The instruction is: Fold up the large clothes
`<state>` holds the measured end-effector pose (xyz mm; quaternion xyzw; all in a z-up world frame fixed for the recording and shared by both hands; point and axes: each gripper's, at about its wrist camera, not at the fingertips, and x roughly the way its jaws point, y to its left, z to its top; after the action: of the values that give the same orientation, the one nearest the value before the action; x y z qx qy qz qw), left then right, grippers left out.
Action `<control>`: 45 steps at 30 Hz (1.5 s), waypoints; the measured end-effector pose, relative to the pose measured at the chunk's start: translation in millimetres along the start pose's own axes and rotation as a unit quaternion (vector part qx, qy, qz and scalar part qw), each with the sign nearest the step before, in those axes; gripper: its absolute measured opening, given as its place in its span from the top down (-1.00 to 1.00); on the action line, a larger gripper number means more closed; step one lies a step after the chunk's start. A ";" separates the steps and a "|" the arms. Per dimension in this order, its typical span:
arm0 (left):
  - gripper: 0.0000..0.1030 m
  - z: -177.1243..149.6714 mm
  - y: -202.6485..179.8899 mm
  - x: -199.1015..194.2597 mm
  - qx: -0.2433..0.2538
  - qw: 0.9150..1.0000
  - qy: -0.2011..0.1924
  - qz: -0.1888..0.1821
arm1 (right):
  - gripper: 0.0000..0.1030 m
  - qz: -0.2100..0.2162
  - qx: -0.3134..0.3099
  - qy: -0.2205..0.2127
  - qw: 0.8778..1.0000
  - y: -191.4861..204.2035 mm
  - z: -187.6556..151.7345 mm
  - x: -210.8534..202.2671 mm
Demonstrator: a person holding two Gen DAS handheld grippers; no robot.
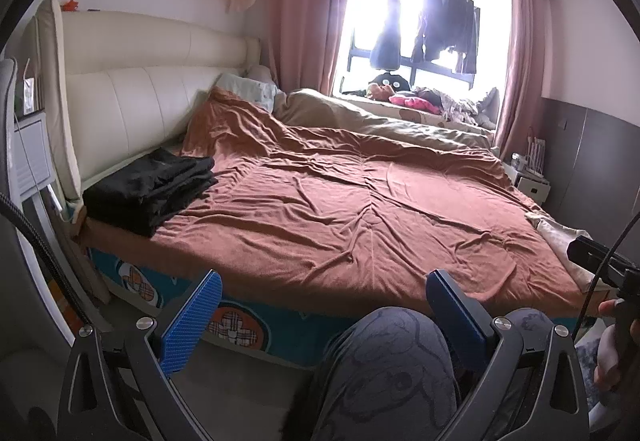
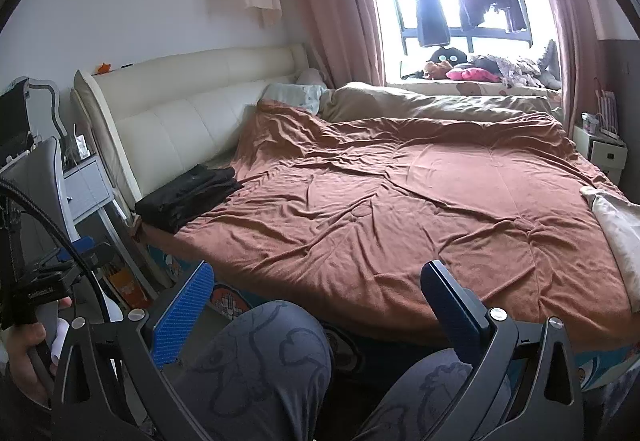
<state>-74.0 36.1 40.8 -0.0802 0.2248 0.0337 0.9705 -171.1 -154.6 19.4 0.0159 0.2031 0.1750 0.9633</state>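
I hold both grippers, left (image 1: 322,315) and right (image 2: 316,307), fingers spread empty; folded black clothes (image 1: 150,191) on rumpled rust-brown bedspread (image 1: 360,209), perhaps trousers.

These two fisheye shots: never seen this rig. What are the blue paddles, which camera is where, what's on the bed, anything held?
The blue paddles are the fingers of two hand-held grippers; there is no robot arm. A person sits facing the bed, knees low in both views. Each picture comes from a camera on one gripper, looking forward along its fingers. The left gripper and the right gripper are both open and hold nothing. On the rust-brown bedspread lies a folded stack of black clothes near the headboard, and a pale garment at the opposite edge.
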 end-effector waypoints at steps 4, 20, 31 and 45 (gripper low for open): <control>-0.99 1.4 0.2 0.6 0.001 1.000 0.000 -0.001 | -1.00 0.001 0.001 0.000 1.000 -0.6 -1.3 -0.8; -0.99 10.2 -6.9 -9.1 0.016 1.000 -0.017 0.005 | -1.00 0.003 0.008 -0.002 1.000 -3.7 -0.6 -4.2; -0.99 19.7 -15.3 -15.2 0.020 0.999 -0.031 0.006 | -1.00 0.000 0.010 -0.014 1.000 -11.7 1.9 -10.9; -0.99 22.7 -19.6 -14.5 0.022 0.999 -0.029 0.012 | -1.00 0.000 0.015 -0.012 1.000 -15.7 -0.4 -3.4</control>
<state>-75.2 20.2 70.1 -0.0555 0.1985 0.0424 0.9776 -169.0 -170.5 18.8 0.0323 0.1937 0.1717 0.9654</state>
